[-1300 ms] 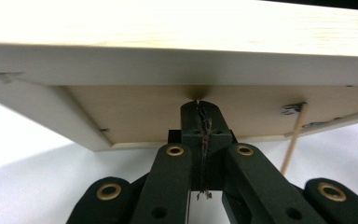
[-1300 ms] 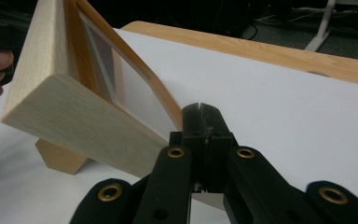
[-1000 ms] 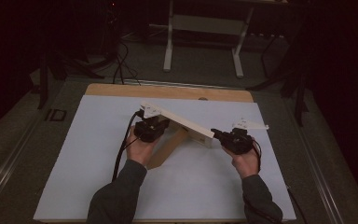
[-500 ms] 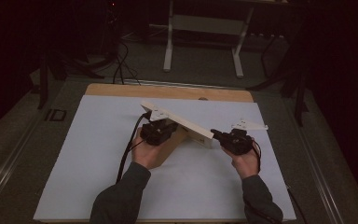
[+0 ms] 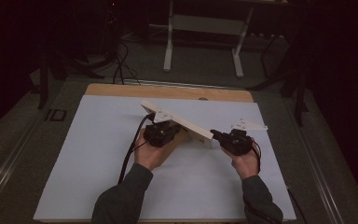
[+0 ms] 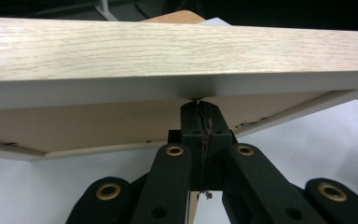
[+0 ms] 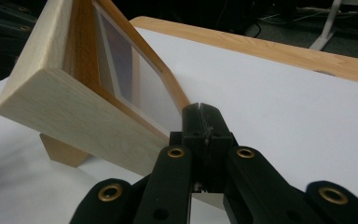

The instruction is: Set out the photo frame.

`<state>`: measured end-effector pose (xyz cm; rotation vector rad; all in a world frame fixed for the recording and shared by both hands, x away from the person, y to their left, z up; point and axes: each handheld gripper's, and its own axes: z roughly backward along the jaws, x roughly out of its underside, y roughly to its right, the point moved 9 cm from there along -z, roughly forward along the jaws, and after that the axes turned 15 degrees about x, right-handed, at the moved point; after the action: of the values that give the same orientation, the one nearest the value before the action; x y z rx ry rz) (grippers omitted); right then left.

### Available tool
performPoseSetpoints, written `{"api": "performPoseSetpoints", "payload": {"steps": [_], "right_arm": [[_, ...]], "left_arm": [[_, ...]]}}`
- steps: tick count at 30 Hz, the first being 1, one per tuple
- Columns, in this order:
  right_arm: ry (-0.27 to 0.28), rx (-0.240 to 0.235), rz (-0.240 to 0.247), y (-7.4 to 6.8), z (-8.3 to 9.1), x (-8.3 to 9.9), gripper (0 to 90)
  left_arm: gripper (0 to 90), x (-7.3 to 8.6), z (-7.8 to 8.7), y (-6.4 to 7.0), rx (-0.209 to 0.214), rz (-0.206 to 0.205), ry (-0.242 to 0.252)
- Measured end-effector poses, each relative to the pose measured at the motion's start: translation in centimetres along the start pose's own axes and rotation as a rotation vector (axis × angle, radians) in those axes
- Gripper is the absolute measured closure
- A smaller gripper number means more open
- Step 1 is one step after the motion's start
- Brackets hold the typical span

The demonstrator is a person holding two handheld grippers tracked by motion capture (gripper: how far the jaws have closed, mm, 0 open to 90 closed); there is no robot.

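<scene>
A light wooden picture frame [image 5: 182, 122] stands tilted on the white sheet, its top edge running from back left to front right. In the left gripper view the frame [image 6: 168, 51] shows its oak edge and brown back panel; my left gripper [image 6: 199, 105] is shut, its tip pressed up against the frame's back lip. In the high view the left gripper [image 5: 168, 129] sits under the frame's middle. My right gripper [image 7: 200, 109] is shut, its tip touching the glass front of the frame [image 7: 74, 112] near a lower corner. In the high view the right gripper [image 5: 216, 135] meets the frame's right end.
A white sheet [image 5: 98, 154] covers a wooden board [image 5: 168, 91] on a grey table. A short wooden stand leg [image 7: 60, 151] shows under the frame. Dark floor, cables and a white metal stand [image 5: 203, 23] lie beyond the far edge.
My left gripper has moved a little right and nearer the person, farther under the frame, so less of the brown back shows. The right gripper has hardly moved.
</scene>
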<state>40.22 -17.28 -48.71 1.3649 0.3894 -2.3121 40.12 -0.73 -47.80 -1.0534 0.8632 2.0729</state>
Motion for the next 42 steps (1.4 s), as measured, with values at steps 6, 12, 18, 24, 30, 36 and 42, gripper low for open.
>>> {"api": "performPoseSetpoints", "payload": {"steps": [6,12,18,24,30,36,42], "right_arm": [[0.001,-0.002,0.002,-0.1,0.0,0.0,90.0],[-0.001,-0.009,0.007,-0.3,0.1,0.1,90.0],[-0.002,-0.014,0.013,-0.6,0.2,0.1,90.0],[-0.003,-0.028,0.021,-0.9,0.3,0.2,90.0],[-0.005,-0.033,0.029,-1.2,0.4,0.2,90.0],[-0.002,-0.045,0.039,-1.7,0.5,0.3,90.0],[-0.003,-0.055,0.052,-2.2,0.6,0.4,90.0]], "left_arm": [[90.0,0.1,-0.2,0.2,0.003,-0.004,-0.007],[90.0,0.1,-0.4,0.4,0.007,-0.006,-0.01],[90.0,0.1,-0.7,0.6,0.009,-0.014,-0.02],[90.0,0.2,-0.9,0.7,0.012,-0.02,-0.027],[90.0,0.3,-1.1,0.9,0.01,-0.028,-0.036],[90.0,0.3,-1.4,0.7,0.009,-0.031,-0.042],[90.0,0.3,-1.3,0.6,0.012,-0.024,-0.04]]}}
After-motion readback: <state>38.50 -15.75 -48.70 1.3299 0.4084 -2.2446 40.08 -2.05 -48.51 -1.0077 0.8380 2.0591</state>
